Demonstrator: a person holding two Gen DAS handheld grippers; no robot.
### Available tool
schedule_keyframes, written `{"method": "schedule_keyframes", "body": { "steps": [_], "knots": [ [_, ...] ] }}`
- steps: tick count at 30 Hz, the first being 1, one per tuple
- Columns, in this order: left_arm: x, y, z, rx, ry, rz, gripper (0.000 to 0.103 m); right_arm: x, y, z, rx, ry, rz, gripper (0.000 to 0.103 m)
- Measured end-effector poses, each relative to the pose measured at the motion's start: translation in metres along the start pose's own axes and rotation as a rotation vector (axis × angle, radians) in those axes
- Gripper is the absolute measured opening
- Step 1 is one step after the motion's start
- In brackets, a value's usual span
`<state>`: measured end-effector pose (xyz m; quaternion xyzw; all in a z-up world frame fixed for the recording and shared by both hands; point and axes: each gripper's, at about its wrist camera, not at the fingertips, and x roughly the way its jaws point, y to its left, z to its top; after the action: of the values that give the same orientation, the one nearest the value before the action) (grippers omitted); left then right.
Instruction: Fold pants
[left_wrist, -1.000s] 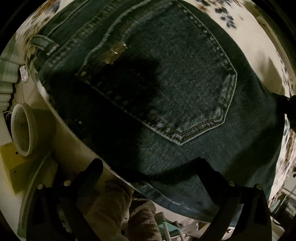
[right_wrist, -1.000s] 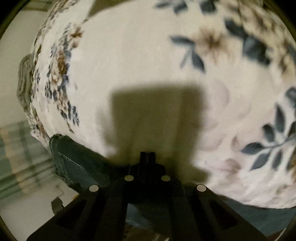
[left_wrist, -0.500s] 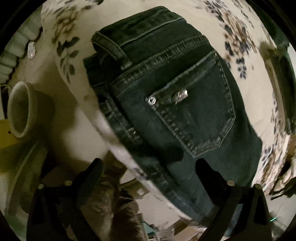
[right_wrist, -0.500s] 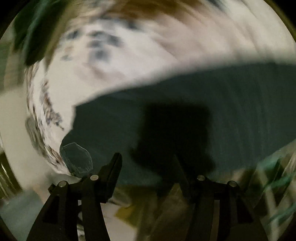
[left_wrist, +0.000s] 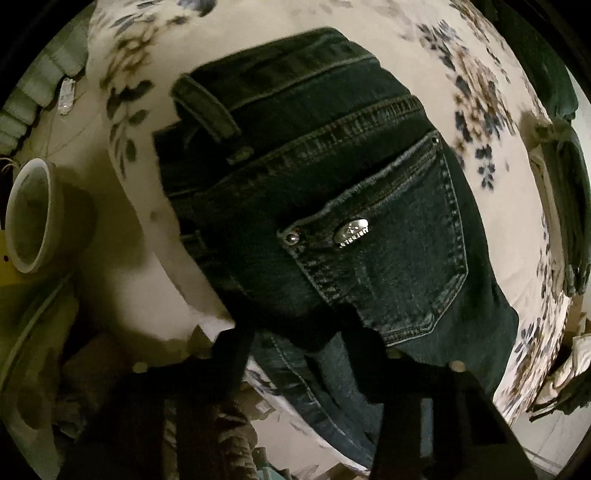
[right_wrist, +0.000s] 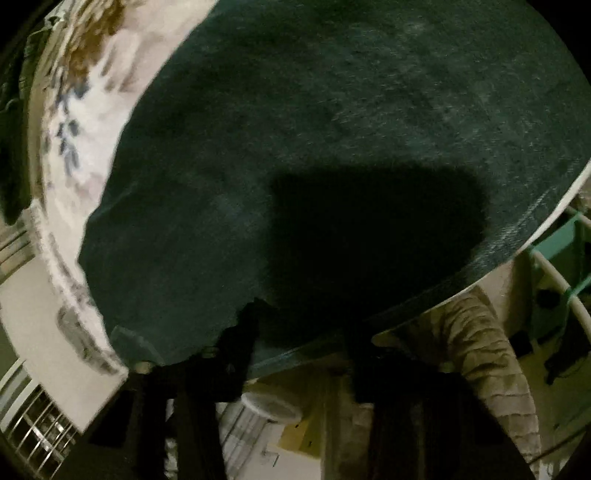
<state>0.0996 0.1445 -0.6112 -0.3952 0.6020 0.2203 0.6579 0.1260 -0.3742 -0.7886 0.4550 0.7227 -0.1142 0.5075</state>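
Observation:
Dark blue jeans (left_wrist: 332, 206) lie on a cream floral bedspread (left_wrist: 517, 229), back pocket (left_wrist: 399, 258) and waistband with belt loop (left_wrist: 207, 107) facing up. My left gripper (left_wrist: 299, 332) is open, its fingers (left_wrist: 236, 347) straddling the near edge of the jeans below the pocket. In the right wrist view the jeans' leg fabric (right_wrist: 332, 129) fills the frame. My right gripper (right_wrist: 303, 336) is open and empty, its fingertips (right_wrist: 247, 321) at the near edge of the denim, over its own shadow.
The floral bedspread (right_wrist: 74, 110) ends at a near edge. A round white bucket (left_wrist: 33, 218) stands on the floor to the left. Dark clothing (left_wrist: 569, 192) lies at the far right. A person's quilted sleeve (right_wrist: 491, 369) and a green rack (right_wrist: 561, 258) are at the right.
The left gripper pulled back and its jaws narrowed around the jeans' near edge. The right gripper opened, left the bedspread and now hovers close over the denim leg.

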Motion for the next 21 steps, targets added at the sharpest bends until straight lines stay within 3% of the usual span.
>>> {"method": "schedule_keyframes", "body": {
  "steps": [3, 7, 11, 12, 16, 21],
  "knots": [
    [-0.01, 0.001, -0.001, 0.001, -0.011, -0.016, 0.026, -0.002, 0.0, -0.001, 0.05, -0.043, -0.007, 0.004],
    [-0.022, -0.004, -0.003, 0.033, -0.022, -0.035, 0.021, -0.017, 0.012, -0.02, -0.029, -0.103, -0.049, 0.002],
    [-0.027, 0.001, -0.005, 0.023, -0.011, -0.045, 0.017, -0.03, 0.011, -0.036, -0.056, -0.093, -0.056, 0.002],
    [-0.029, 0.003, -0.005, 0.025, -0.012, -0.043, 0.002, -0.032, 0.01, -0.039, -0.06, -0.089, -0.061, 0.002],
    [-0.024, 0.011, -0.006, 0.018, -0.003, -0.03, 0.002, -0.03, 0.01, -0.043, -0.085, -0.07, -0.087, 0.002],
    [-0.026, 0.014, -0.006, -0.032, 0.014, -0.088, 0.004, -0.012, 0.005, -0.036, -0.105, -0.034, -0.119, 0.002]
  ]
}}
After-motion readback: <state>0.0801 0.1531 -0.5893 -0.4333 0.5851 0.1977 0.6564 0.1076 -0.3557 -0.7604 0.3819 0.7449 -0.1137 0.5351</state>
